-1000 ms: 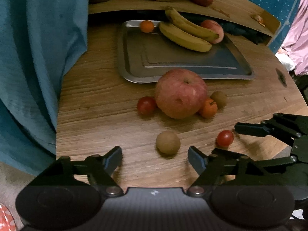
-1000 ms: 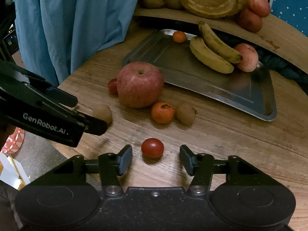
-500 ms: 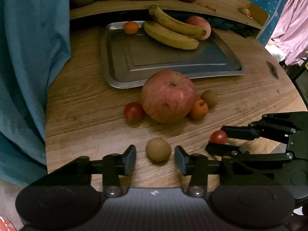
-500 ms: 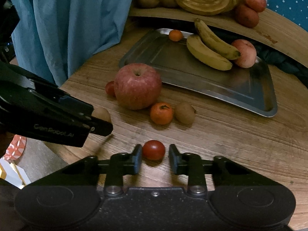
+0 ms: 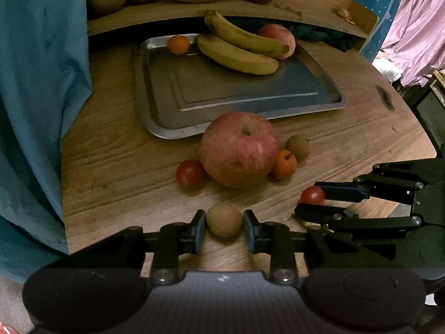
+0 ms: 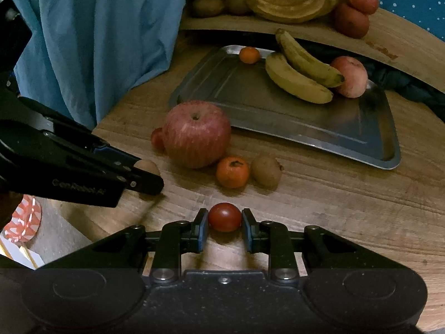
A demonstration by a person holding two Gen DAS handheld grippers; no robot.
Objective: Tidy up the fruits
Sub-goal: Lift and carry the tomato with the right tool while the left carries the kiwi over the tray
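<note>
My left gripper (image 5: 224, 222) is shut on a small brown kiwi (image 5: 224, 218) near the table's front edge. My right gripper (image 6: 224, 221) is shut on a red cherry tomato (image 6: 224, 216), also low over the wood. Just beyond them lie a big red apple (image 5: 239, 149), a second tomato (image 5: 190, 172), a small orange (image 5: 283, 162) and another kiwi (image 5: 298, 146). Farther back, a metal tray (image 5: 244, 97) holds two bananas (image 5: 236, 54), a small orange (image 5: 178, 44) and a pink fruit (image 5: 279, 34).
A blue cloth (image 5: 39, 83) hangs along the left side. Behind the tray, a raised wooden shelf (image 6: 389, 41) carries more kiwis, bananas and red fruit. The round table's edge (image 6: 91, 222) drops off at the front left.
Both grippers have gone from open to shut: the left fingers closed onto the brown kiwi and the right fingers onto the cherry tomato. Both moved slightly forward.
</note>
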